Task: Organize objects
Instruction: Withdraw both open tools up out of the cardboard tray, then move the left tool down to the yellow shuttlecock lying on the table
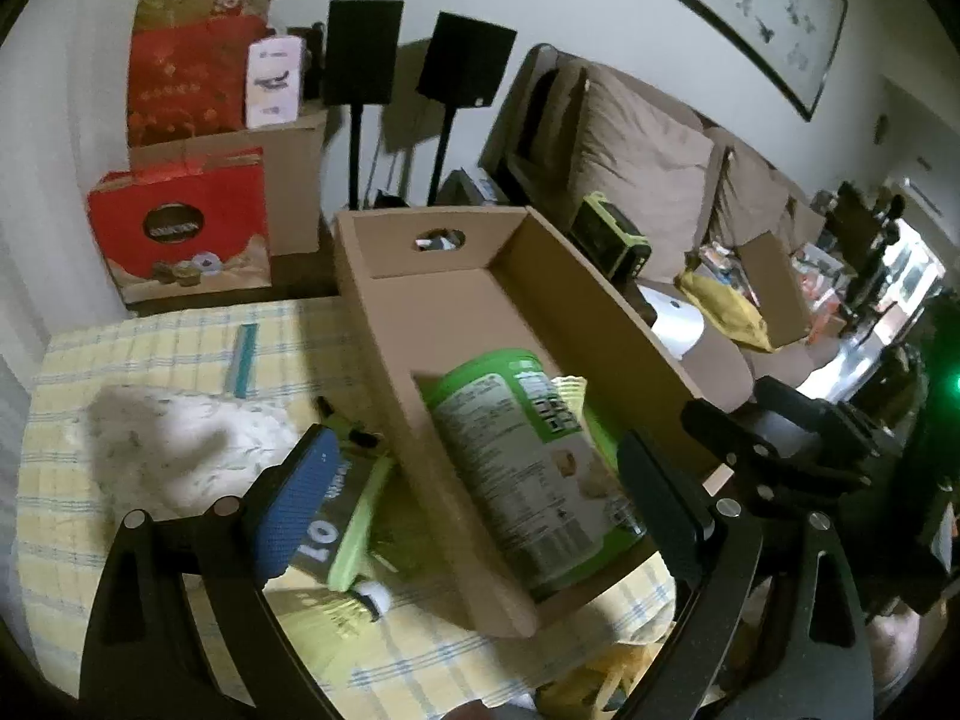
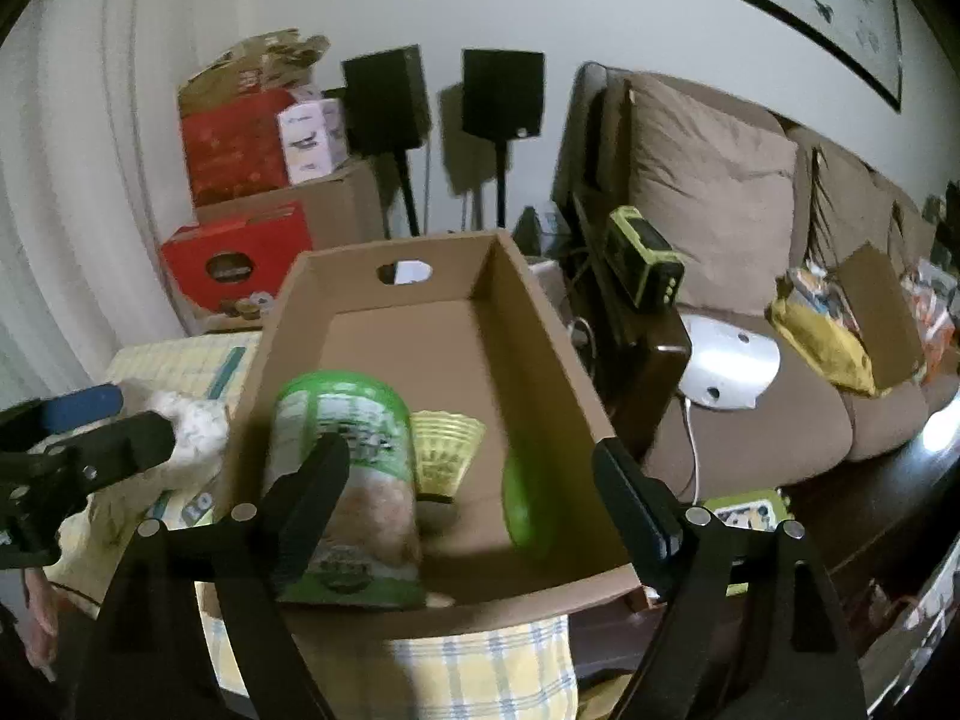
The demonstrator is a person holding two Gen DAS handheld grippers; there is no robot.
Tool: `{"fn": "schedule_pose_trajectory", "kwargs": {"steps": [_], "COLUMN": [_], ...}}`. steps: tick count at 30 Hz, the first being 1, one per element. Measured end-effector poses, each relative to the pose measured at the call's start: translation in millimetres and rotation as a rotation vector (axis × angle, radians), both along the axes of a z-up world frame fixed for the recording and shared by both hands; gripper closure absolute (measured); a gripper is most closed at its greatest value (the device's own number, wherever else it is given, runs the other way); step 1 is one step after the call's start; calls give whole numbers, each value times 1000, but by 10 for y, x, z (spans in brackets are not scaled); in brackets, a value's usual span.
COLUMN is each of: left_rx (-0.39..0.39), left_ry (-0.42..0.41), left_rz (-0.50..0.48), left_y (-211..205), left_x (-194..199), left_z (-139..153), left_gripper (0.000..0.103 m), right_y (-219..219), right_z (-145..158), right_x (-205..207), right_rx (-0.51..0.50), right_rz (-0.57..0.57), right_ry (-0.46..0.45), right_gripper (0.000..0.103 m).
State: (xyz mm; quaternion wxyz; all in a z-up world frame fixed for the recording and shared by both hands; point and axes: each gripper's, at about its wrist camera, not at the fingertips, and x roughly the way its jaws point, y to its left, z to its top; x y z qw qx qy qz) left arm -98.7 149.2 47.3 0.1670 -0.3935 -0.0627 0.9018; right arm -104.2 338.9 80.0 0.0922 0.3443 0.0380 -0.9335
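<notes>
An open cardboard box (image 1: 456, 324) (image 2: 540, 324) stands on a yellow checked cloth. A green and white canister (image 1: 528, 474) (image 2: 342, 480) lies inside it, beside a yellow packet (image 2: 447, 447) and a blurred green round thing (image 2: 528, 504). My left gripper (image 1: 474, 504) is open, its jaws wide across the box's left wall; a grey and green packet (image 1: 342, 516) lies by its left finger. My right gripper (image 2: 474, 516) is open and empty over the box's near end. The left gripper also shows in the right wrist view (image 2: 90, 426).
A white crumpled cloth (image 1: 174, 444) and a teal strip (image 1: 243, 360) lie on the checked cloth (image 1: 150, 348). Red gift boxes (image 1: 180, 228) and cartons are stacked behind. Two black speakers (image 1: 414, 60) stand on poles. A brown sofa (image 2: 750, 360) with clutter is to the right.
</notes>
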Motion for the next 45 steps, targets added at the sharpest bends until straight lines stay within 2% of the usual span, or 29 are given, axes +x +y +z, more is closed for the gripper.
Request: {"fn": "schedule_pose_trajectory", "kwargs": {"steps": [2, 6, 11, 16, 23, 32, 38, 45], "left_rx": [-7, -18, -37, -23, -84, -58, -92, -72], "left_ry": [12, 36, 53, 41, 45, 60, 80, 56], "left_rz": [9, 11, 35, 66, 106, 162, 195, 190], "left_y": [-57, -186, -349, -547, -762, -1074, -1217, -1382], "left_x": [52, 159, 272, 329, 410, 516, 587, 601], "left_z": [25, 70, 111, 109, 83, 66, 58, 1], "left_gripper": [10, 2, 2, 0, 0, 0, 0, 0], "right_y": [-69, -191, -332, -474, -665, -918, -1076, -1217], "right_z": [22, 49, 88, 104, 109, 96, 84, 38], "right_x": [50, 145, 226, 299, 386, 464, 508, 540], "right_rx": [2, -9, -19, -23, -21, -29, -40, -67], "right_rz": [6, 24, 40, 58, 84, 117, 137, 166], "right_ry": [3, 5, 11, 14, 18, 24, 28, 9], "right_gripper": [14, 1, 1, 1, 1, 1, 1, 1]}}
